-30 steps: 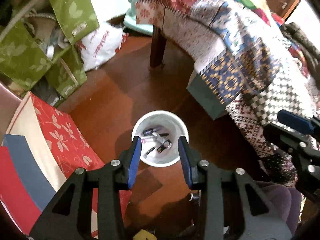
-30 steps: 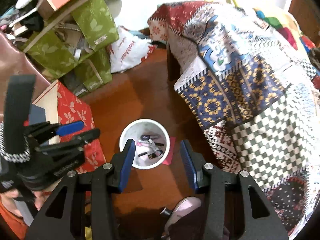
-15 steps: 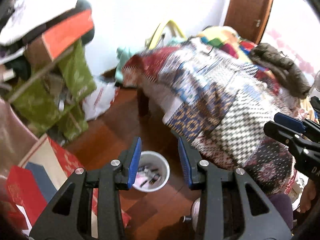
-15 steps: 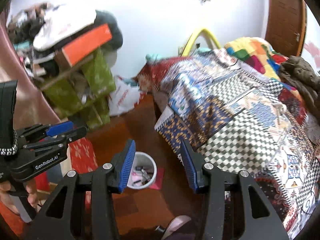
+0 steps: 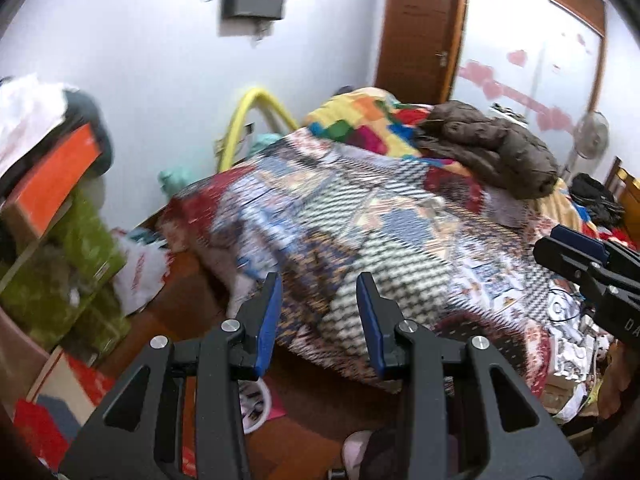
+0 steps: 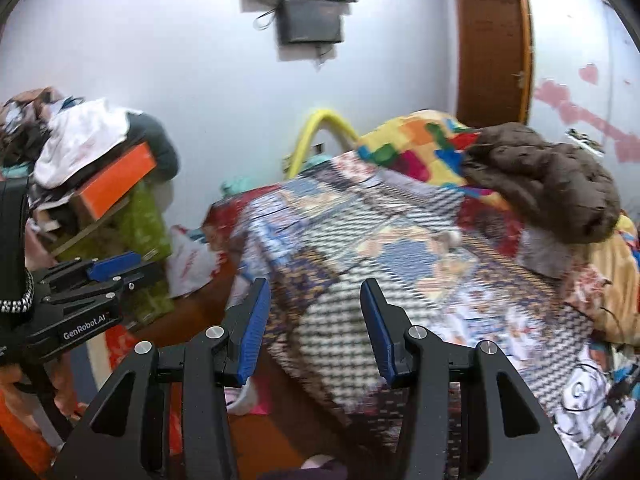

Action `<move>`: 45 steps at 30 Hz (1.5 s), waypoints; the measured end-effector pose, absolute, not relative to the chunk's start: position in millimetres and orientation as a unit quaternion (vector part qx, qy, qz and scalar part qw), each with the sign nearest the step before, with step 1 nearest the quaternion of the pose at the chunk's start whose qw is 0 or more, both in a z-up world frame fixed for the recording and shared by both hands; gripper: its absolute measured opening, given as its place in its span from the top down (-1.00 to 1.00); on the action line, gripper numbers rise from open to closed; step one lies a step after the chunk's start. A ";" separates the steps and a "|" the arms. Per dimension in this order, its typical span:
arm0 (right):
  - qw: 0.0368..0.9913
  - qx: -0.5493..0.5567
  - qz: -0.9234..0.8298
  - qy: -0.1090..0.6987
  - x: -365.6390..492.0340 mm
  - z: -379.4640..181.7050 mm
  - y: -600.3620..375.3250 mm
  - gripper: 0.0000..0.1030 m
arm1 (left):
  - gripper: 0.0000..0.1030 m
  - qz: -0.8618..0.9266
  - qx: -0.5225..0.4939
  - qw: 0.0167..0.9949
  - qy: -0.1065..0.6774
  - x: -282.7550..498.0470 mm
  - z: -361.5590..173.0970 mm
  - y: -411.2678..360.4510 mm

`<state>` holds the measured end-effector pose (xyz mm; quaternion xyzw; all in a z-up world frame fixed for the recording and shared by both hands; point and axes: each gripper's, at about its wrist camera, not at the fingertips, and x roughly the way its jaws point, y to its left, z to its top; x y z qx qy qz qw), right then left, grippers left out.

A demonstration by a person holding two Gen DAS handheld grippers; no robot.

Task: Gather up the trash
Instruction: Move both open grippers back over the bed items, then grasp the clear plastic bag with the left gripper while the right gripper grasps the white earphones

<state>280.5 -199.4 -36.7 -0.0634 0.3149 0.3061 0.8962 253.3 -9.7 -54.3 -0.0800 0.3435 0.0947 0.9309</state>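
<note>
**Both claws empty, up over the bed – main risks from here**

Left claw [image 5: 318, 322]: jaws part-open, nothing btwn the blue pads, only the quilt [image 5: 360, 232] behind them. Right claw [image 6: 316, 328]: same, part-open, holding nothing. Both point down-ish at the near corner of the bed [image 5: 460, 280]. Each claw shows at the edge of the other's view, so they sit close side by side.

Where the trash stuff is: the white bin [image 5: 256, 400] stands on the wood floor [image 5: 192, 292] just off the bed's near corner, mostly hidden behind the left claw's frame; a few small bits inside, can't tell what. A pink scrap [image 5: 276, 410] lies on the floor touching the bin's side, prob. missed trash. At the bed's right edge there's a heap of papers/wrappers [image 5: 572, 360], too blurred to sort.

What could go wrong, as I judge it:
- Frames are smeared w/ motion. Picking a target like this risks grabbing quilt fabric, not trash.
- Bin is low and out of easy sight. A blind drop could land on the floor beside it, or a claw frame could knock it over and spill it.
- Claws close together: reaching across could clash them.
- Brown jacket [image 5: 492, 152] and bright blanket [image 5: 360, 120] at the bed's far end aren't trash; loose folds could snag a jaw.
- A thin wire [image 6: 588, 396] lies in the clutter at the bed's right edge; pulling paper there may drag it along.
- Green boxes [image 5: 72, 272] and white bag [image 5: 140, 272] by the wall look stored, so easy to mistake for rubbish.
</note>
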 end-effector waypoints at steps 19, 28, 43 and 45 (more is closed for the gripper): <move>0.930 -0.059 0.171 0.319 353.0 -49.3 -329.5 -0.35 | 0.02 -0.026 -0.047 0.932 0.359 381.9 -54.9 -134.2; 0.911 -0.013 0.132 0.390 411.4 -102.2 -371.8 -0.36 | -0.10 -0.060 -0.053 0.916 0.393 442.7 -91.9 -163.7; 0.855 0.031 0.149 0.495 500.2 -210.8 -364.8 -0.36 | -0.10 -0.077 -0.031 0.887 0.455 528.1 -177.8 -181.7; 0.852 0.041 0.151 0.500 509.8 -218.4 -362.0 -0.36 | -0.10 -0.077 -0.030 0.884 0.460 537.1 -187.8 -183.1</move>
